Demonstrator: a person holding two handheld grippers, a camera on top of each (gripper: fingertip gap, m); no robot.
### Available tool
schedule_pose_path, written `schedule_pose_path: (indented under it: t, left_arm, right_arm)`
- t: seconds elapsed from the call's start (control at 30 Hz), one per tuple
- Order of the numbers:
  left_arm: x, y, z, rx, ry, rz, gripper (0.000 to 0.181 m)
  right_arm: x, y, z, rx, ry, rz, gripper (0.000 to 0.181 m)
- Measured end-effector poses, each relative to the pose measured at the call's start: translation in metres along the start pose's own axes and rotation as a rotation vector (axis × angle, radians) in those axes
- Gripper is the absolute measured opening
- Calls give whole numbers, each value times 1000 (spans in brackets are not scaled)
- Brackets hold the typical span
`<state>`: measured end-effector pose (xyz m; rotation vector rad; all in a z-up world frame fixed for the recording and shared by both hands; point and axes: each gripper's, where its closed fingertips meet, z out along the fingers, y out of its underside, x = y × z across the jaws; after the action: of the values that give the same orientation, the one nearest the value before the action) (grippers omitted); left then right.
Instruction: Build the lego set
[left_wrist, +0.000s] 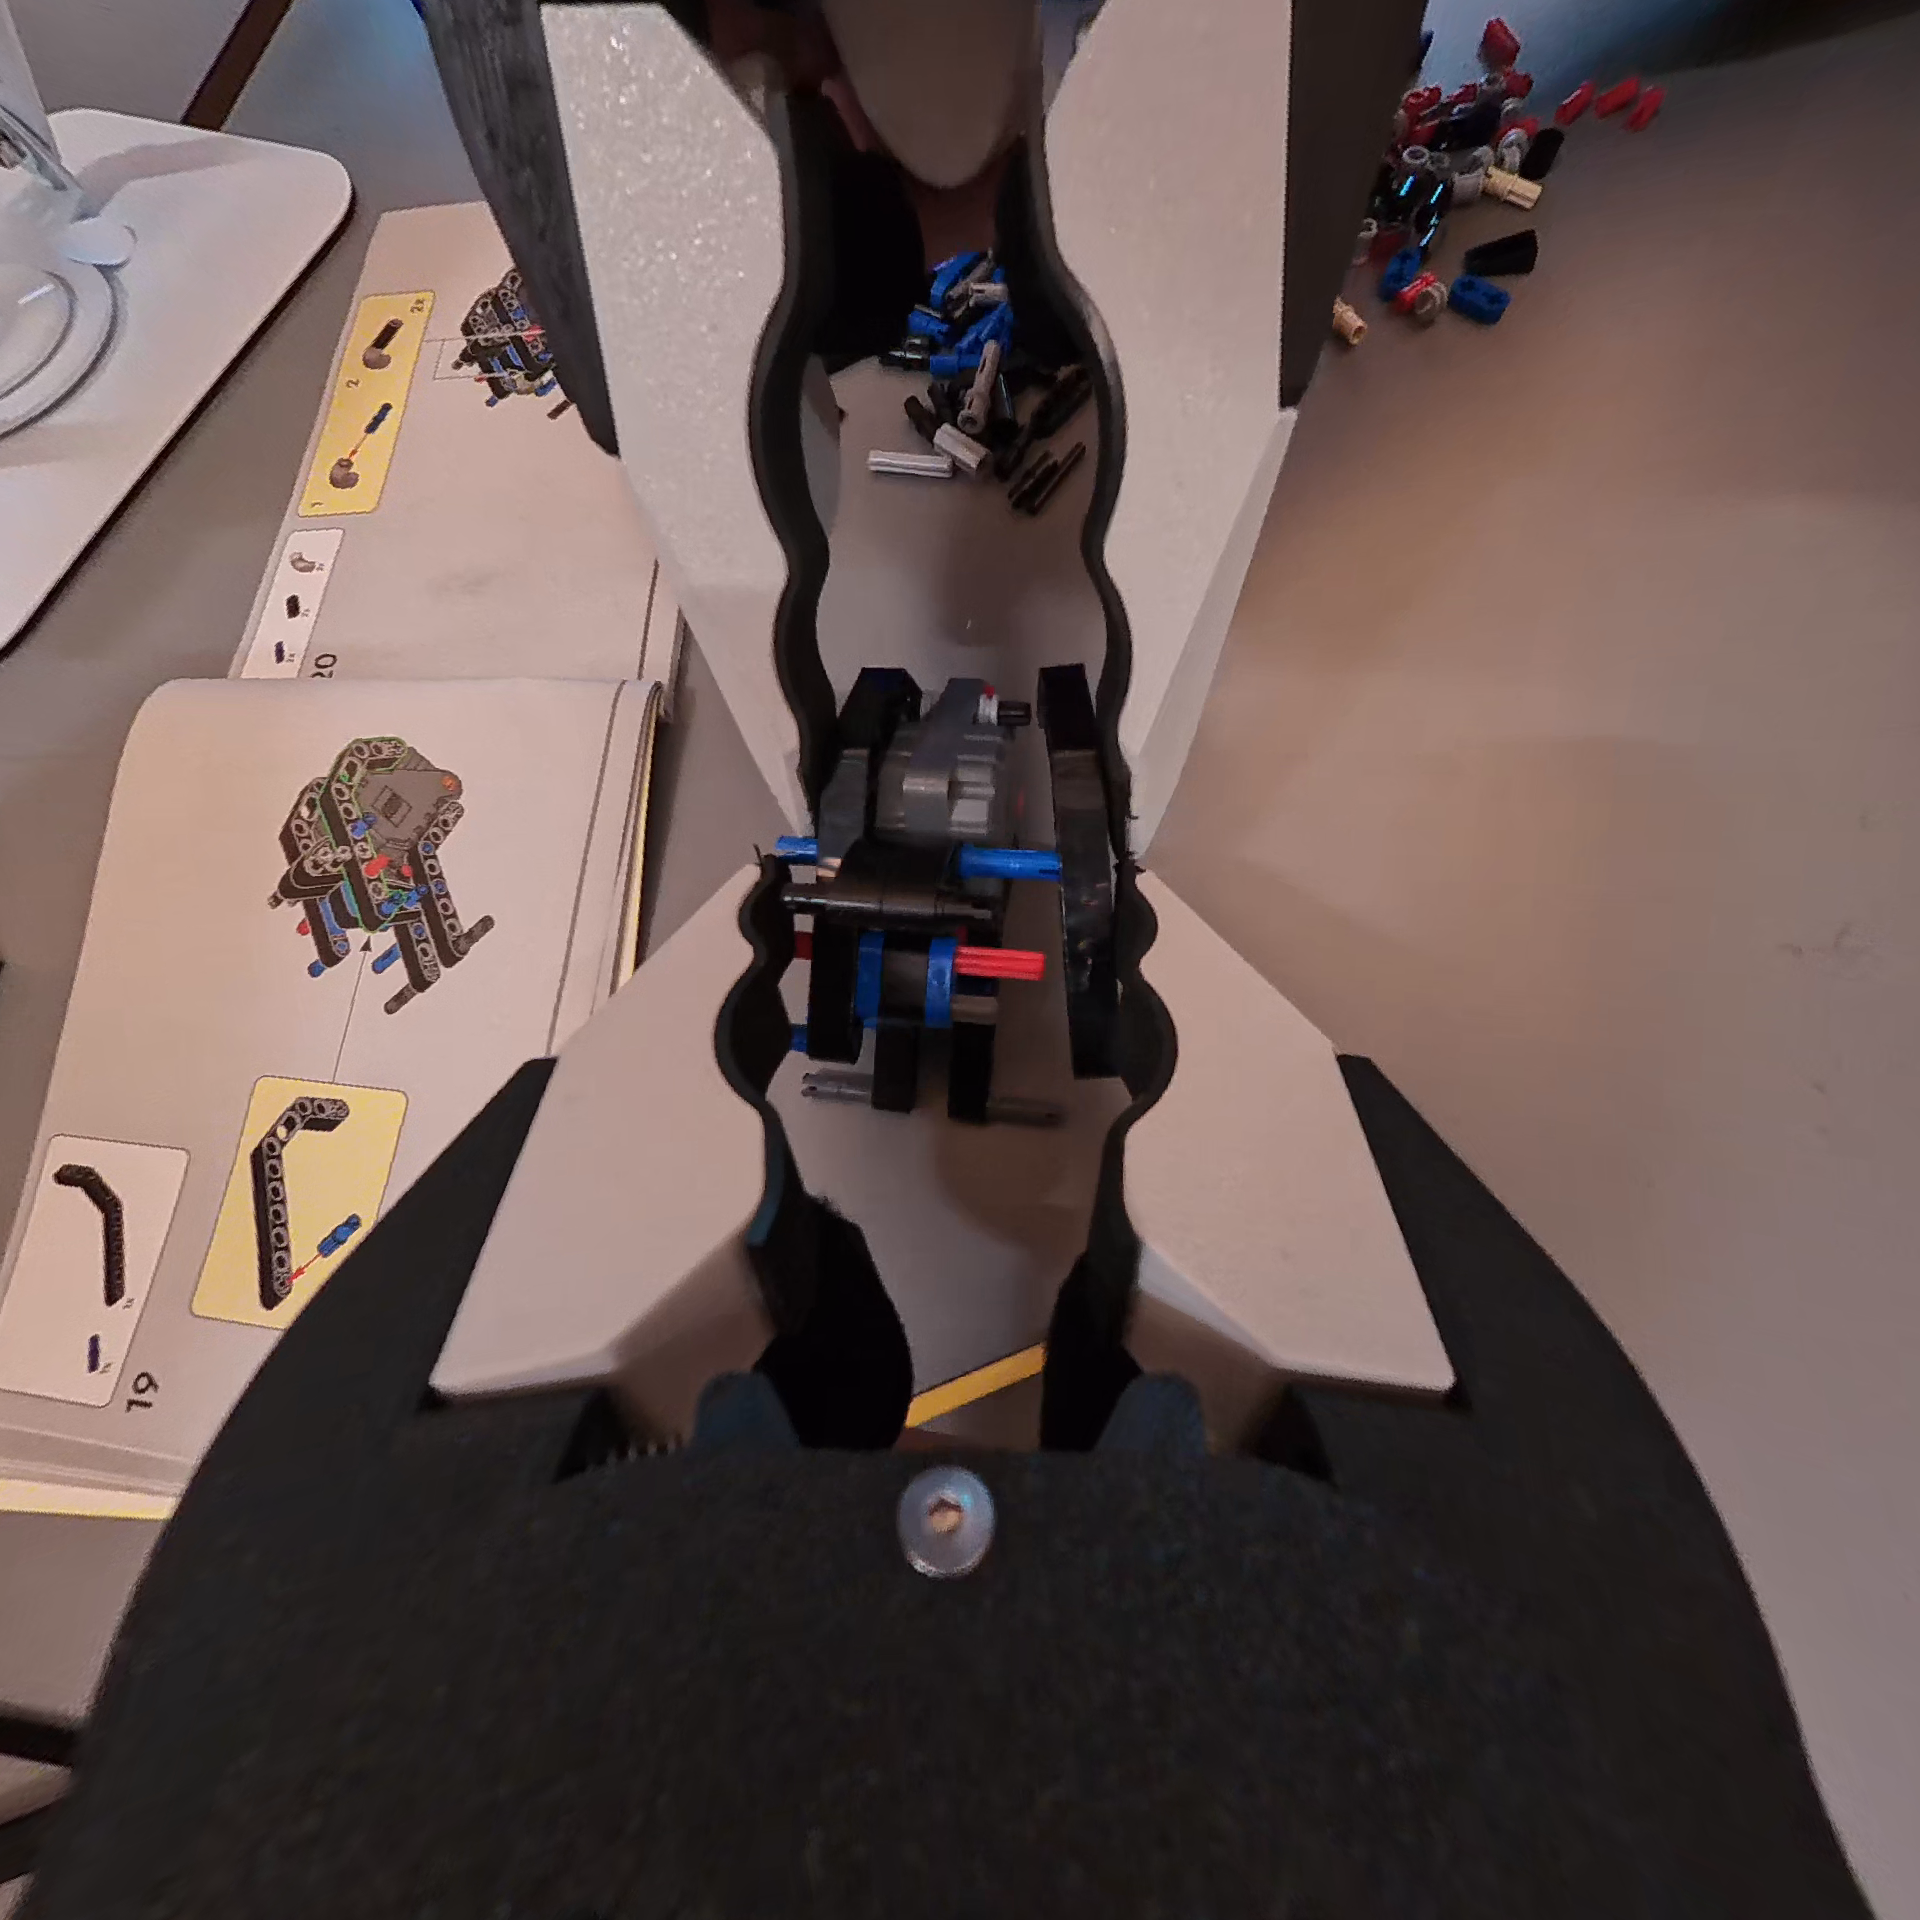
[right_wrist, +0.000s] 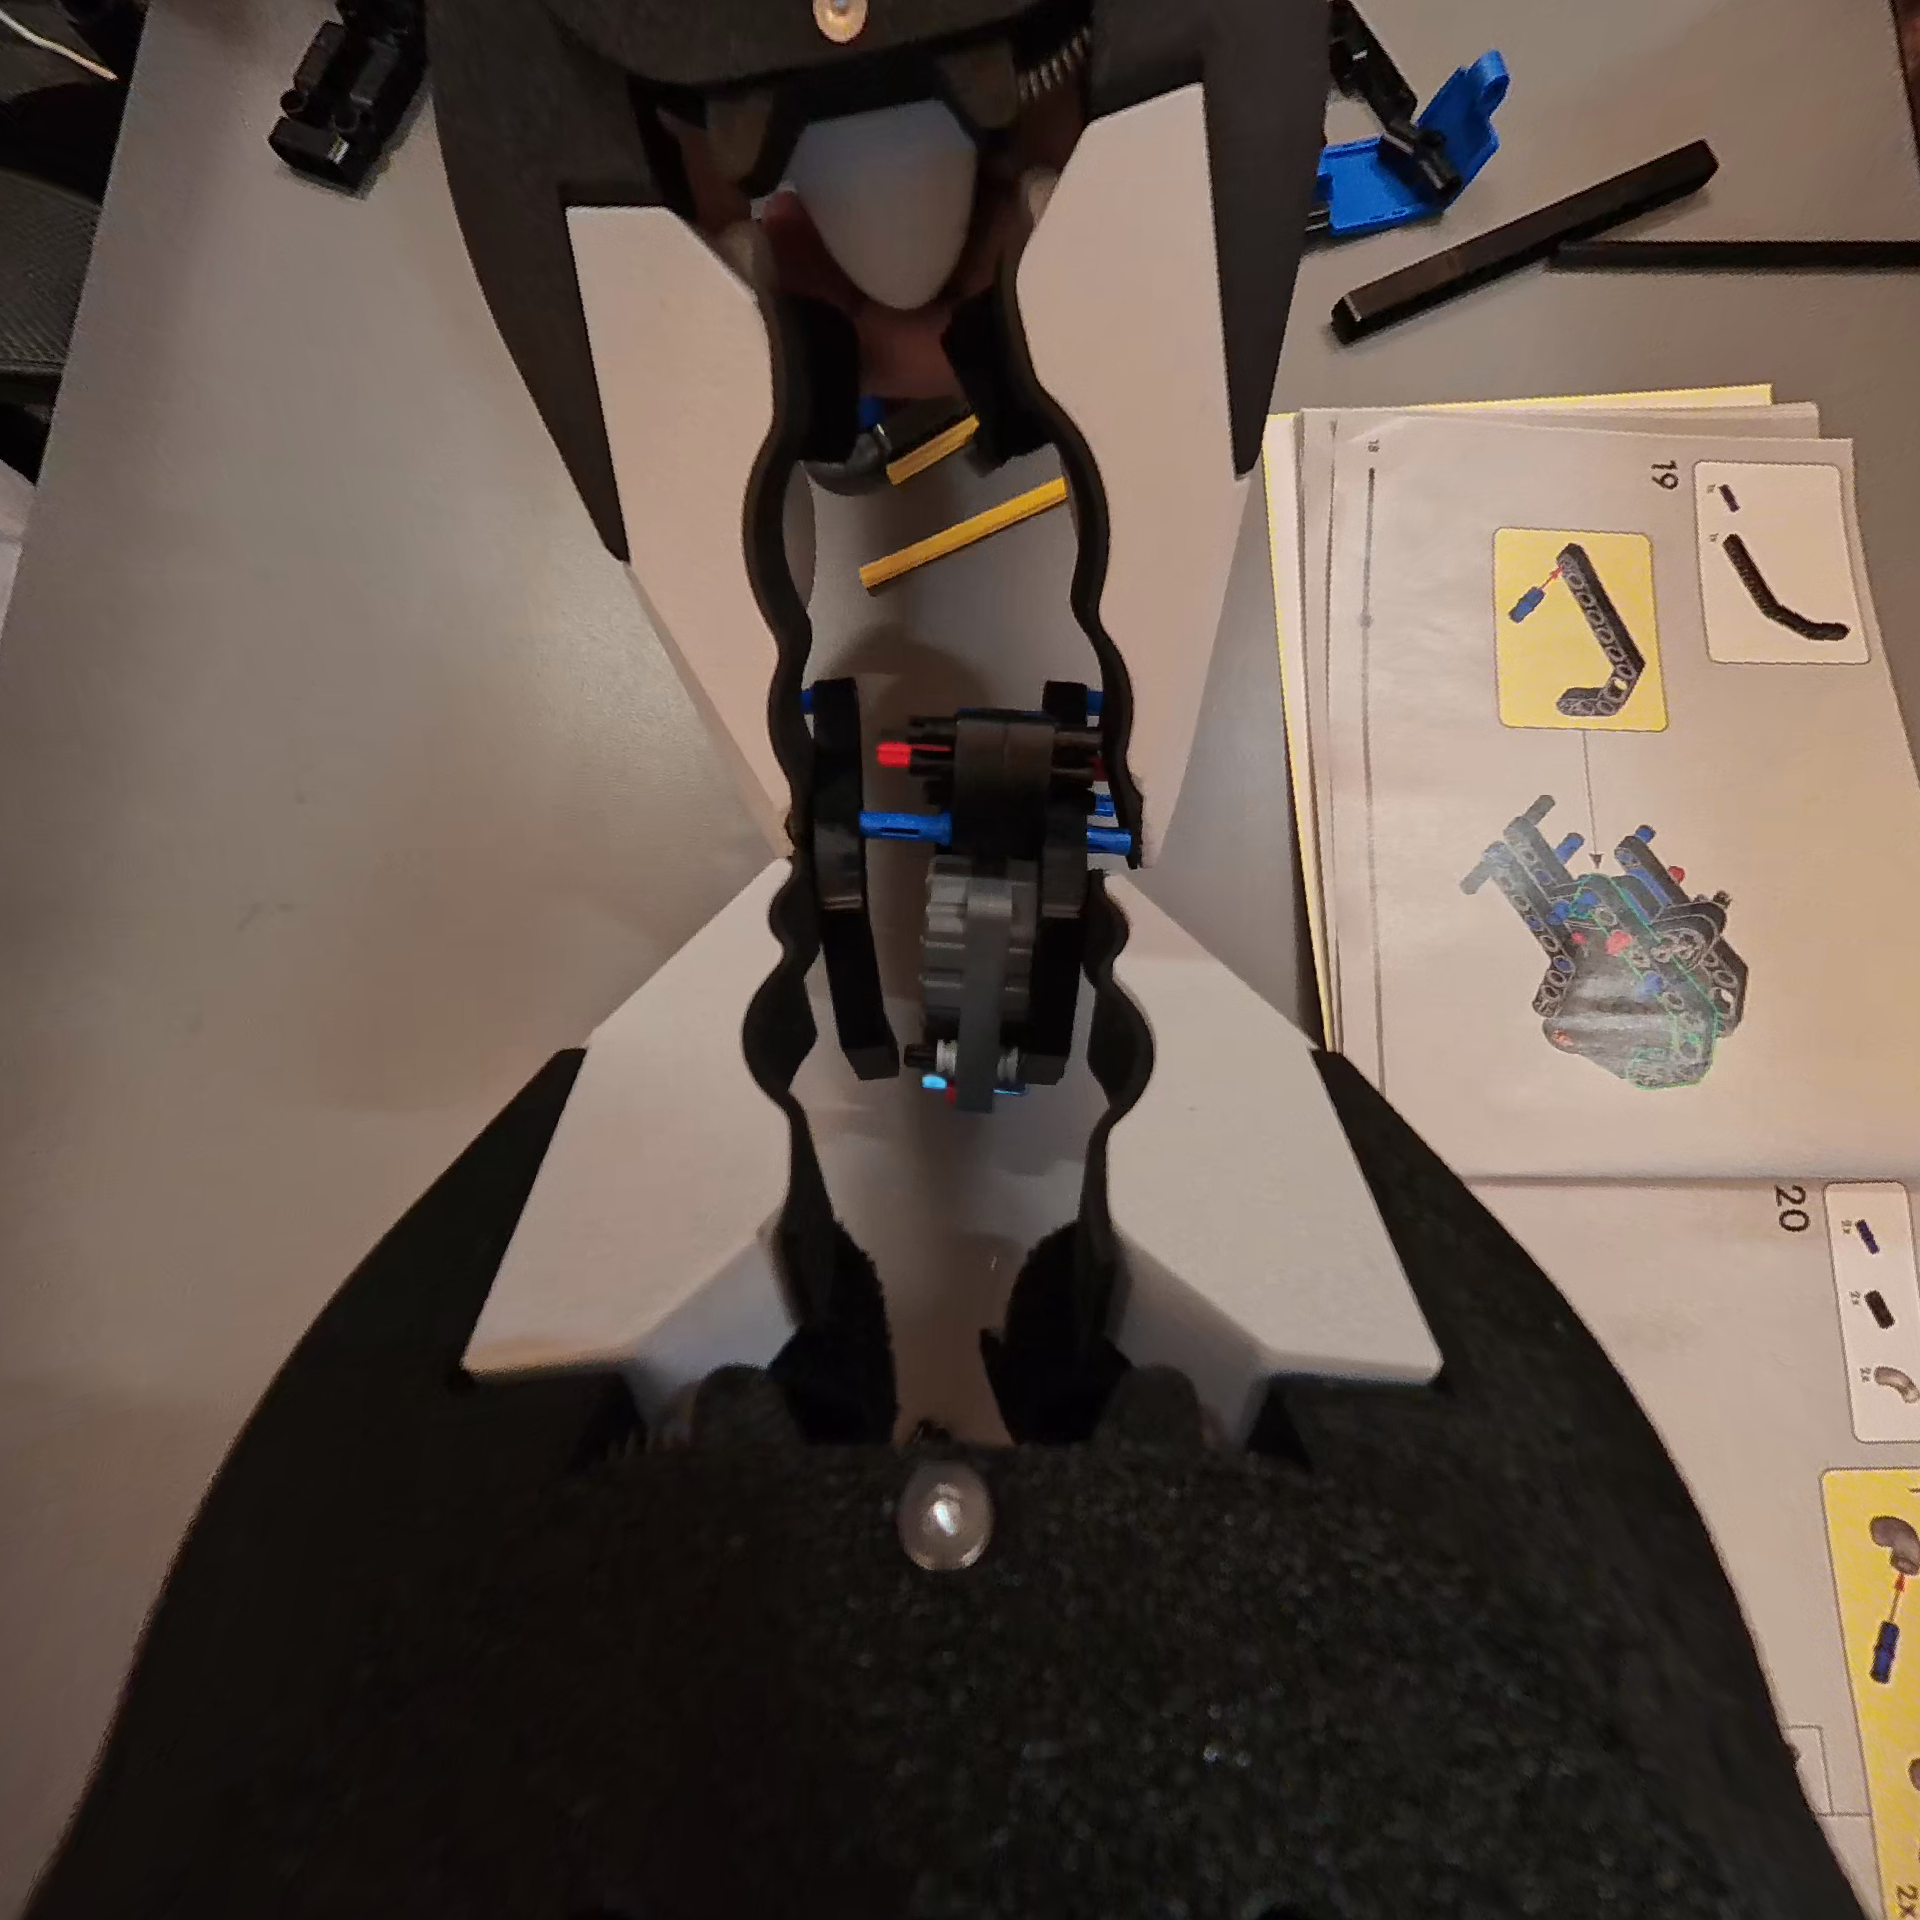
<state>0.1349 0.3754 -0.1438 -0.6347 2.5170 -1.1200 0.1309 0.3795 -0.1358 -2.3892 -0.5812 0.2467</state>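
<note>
Black and blue: the lego assembly (left_wrist: 925, 914) is a cluster of black beams, blue pins, a red axle and a grey block at its core, sitting between both pairs of fingers.
Left gripper (left_wrist: 951, 883): closed onto the assembly from its own end, the wavy finger edges pressing the outer black beams on either side.
Right gripper (right_wrist: 951, 873): facing the left one nose to nose and clamped on the same assembly from the opposite end; its fingertips meet the other tool's tips over the model.
Loose beam: the black curved beam (left_wrist: 1081, 883) on the left gripper's right-hand side looks not fully seated, with a blue pin (left_wrist: 1008, 862) bridging the gap to the core.
Step in hand: by my reading, pressing the angled side beam onto its pins, as the open instruction booklet (left_wrist: 343, 997) to the left gripper's left depicts.
Next move: likely a firm, square squeeze so the pins seat without tilting the beam; too much skew could pop the far side loose.
Spare parts: a pile of black, blue and grey pins (left_wrist: 977, 384) lies ahead of the left gripper beyond the right tool; a yellow axle (right_wrist: 961, 535) lies ahead of the right gripper.
Table (left_wrist: 1507, 779): whether the assembly touches it or hangs just above, I cannot tell.
</note>
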Motion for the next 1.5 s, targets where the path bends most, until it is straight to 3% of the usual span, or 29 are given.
schedule_pose_path:
  t: [0.27, 0.73, 1.5]
  left_arm:
    - [0, 2, -2, -1, 27, -12, 56]
    - [1, 1, 1, -29, 4, 16, 55]
    - [-11, 1, -15, -6, -68, -14, 74]
  right_arm:
    - [-3, -2, 2, 1, -13, 10, 56]
    - [-2, 1, 1, -50, 4, 23, 51]
    - [8, -1, 2, 16, 22, 29, 37]
